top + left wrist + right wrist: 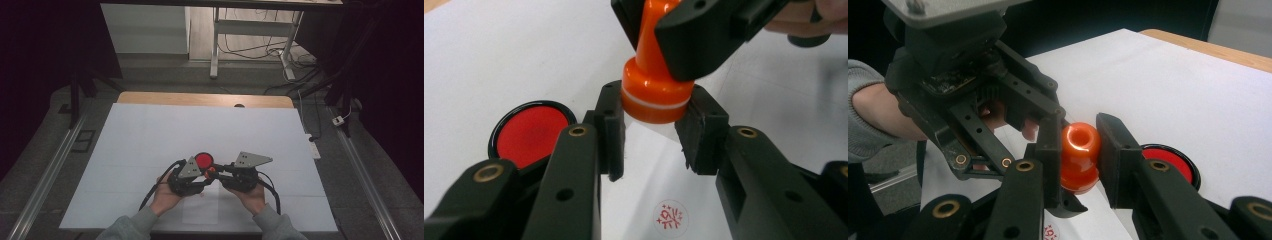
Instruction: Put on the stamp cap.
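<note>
An orange stamp [651,92] hangs just above the white sheet [150,135], held from both sides. My left gripper [654,125] is shut on its wide base, where a clear part shows under the orange rim. My right gripper [1080,150] is shut on the rounded handle [1079,145] higher up. In the high view the two grippers meet near the table's front, with the stamp [210,170] between them. An open red ink pad [203,160] lies on the sheet just behind the stamp. A round red imprint [670,217] marks the paper below the stamp.
A smaller sheet of paper [200,210] lies under the hands near the front edge. The wooden table edge [200,98] runs along the back. Beyond it stand desk legs [215,50] and loose cables [300,65] on the floor.
</note>
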Available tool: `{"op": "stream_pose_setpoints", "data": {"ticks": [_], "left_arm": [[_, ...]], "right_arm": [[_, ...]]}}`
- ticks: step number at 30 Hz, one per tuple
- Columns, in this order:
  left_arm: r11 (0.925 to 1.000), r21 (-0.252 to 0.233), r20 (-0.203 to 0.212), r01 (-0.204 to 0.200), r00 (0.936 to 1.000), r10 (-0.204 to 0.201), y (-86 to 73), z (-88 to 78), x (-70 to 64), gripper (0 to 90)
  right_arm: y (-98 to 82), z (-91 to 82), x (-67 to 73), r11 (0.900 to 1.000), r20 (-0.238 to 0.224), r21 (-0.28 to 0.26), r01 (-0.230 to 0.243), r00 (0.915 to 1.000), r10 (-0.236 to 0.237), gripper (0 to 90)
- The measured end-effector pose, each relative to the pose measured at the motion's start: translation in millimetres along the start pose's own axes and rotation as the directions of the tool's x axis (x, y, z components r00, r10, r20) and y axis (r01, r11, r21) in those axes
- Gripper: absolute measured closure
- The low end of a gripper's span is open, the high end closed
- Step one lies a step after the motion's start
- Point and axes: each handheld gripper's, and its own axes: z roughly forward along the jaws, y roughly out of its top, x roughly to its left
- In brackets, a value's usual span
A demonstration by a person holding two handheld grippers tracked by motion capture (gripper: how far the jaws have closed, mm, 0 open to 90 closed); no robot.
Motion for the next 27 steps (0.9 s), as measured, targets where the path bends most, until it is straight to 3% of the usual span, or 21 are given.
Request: {"op": "stream_pose_setpoints", "data": {"ticks": [8, 22, 27], "left_arm": [[1.0000, -0.002, -0.008, -0.006, 1.0000, 0.006, 0.2, -0.4, -0.8, 64.5], [0.9972, 0.018, -0.060, -0.072, 0.9955, 0.073, 0.6, -1.7, -6.6, 65.1], [0.9978, 0.006, -0.067, -0.067, 0.9955, 0.067, 1.6, -2.8, -7.5, 65.1]], "right_arm": [[0.0, -0.1, -0.3, 1.000, -0.001, -0.002, -0.002, 1.0000, 0.002, 72.1], [-2.7, 0.8, -0.4, 1.000, -0.011, -0.009, -0.015, 0.9998, 0.015, 72.4], [-2.4, -0.6, -1.3, 1.000, -0.021, -0.022, -0.023, 0.9995, 0.022, 72.5]]}}
